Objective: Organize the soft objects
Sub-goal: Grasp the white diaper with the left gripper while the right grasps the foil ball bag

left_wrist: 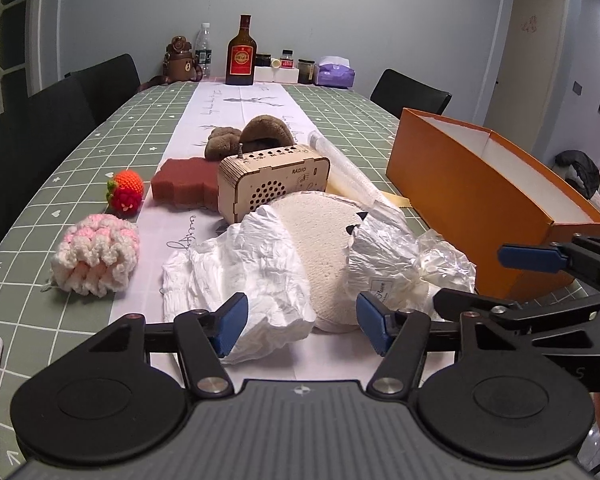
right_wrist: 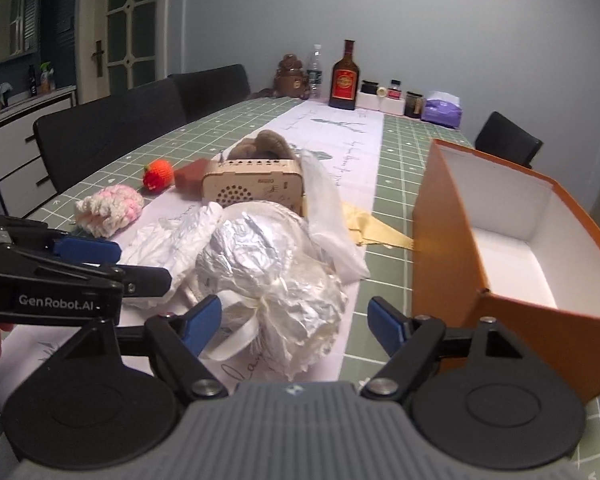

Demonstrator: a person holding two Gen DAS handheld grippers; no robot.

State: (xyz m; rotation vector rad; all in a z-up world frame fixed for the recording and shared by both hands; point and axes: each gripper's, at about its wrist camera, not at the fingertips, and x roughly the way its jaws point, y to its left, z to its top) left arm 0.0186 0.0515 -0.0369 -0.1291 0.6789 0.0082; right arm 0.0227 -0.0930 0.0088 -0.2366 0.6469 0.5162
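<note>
My left gripper [left_wrist: 302, 322] is open, its blue pads either side of crumpled white paper [left_wrist: 244, 280] and a round beige sponge [left_wrist: 320, 248]. My right gripper [right_wrist: 296, 326] is open over a silvery crinkled wrapped bundle [right_wrist: 260, 264]; it also shows in the left wrist view [left_wrist: 396, 256]. A pink-white crochet scrunchie [left_wrist: 96, 254], a crochet strawberry [left_wrist: 126, 192], a red-brown sponge block [left_wrist: 180, 182] and a brown plush [left_wrist: 256, 136] lie further back. The open orange box [left_wrist: 480, 196] stands to the right, and it shows empty in the right wrist view [right_wrist: 460, 240].
A wooden radio [left_wrist: 272, 184] stands mid-table, with a clear plastic tube [left_wrist: 340, 164] beside it. A yellow cloth [right_wrist: 376, 228] lies by the box. Bottles, jars and a purple tissue pack [left_wrist: 334, 74] line the far edge. Black chairs flank the table.
</note>
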